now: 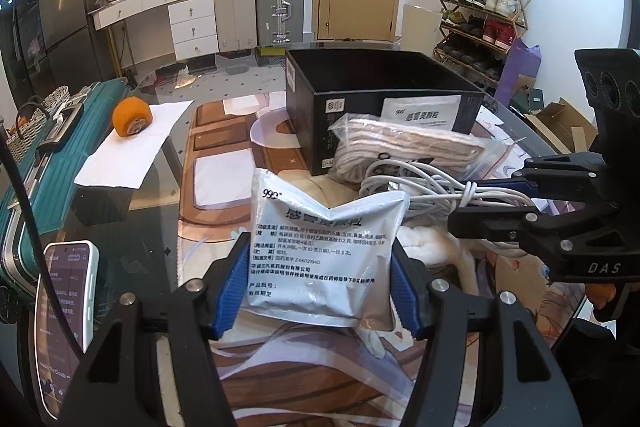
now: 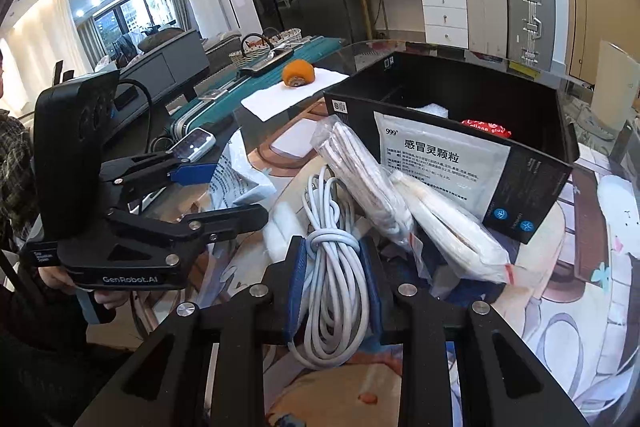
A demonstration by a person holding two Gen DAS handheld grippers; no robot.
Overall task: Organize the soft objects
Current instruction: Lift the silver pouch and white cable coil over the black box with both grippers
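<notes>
The left gripper [image 1: 320, 267] pinches a white sachet [image 1: 326, 251] by its two side edges, blue pads pressed against the foil, holding it just above the table mat [image 1: 280, 379]. The right gripper [image 2: 334, 283] is closed around a coiled white cable [image 2: 334, 291], its pads squeezing the bundle just below the knot. Beyond both stands the black box [image 2: 532, 195], open at the top; a second sachet [image 2: 436, 163] leans on its near wall, and two bagged cloth rolls [image 2: 448, 227] lie against it.

The step in hand looks like carrying both items to the box. To do it well, lift each high enough to clear the near wall — the sachet buckles in the middle, so keep the squeeze light and even, or it may fold and slip. The cable's loose loops hang below the pads; raise it well up so they do not snag the bags or drag the leaning sachet.

Hard to make out: the box's inside is mostly hidden — only something red and something white show over the rim. How much room remains cannot be told. The cable's plug end is buried in the coil.
</notes>
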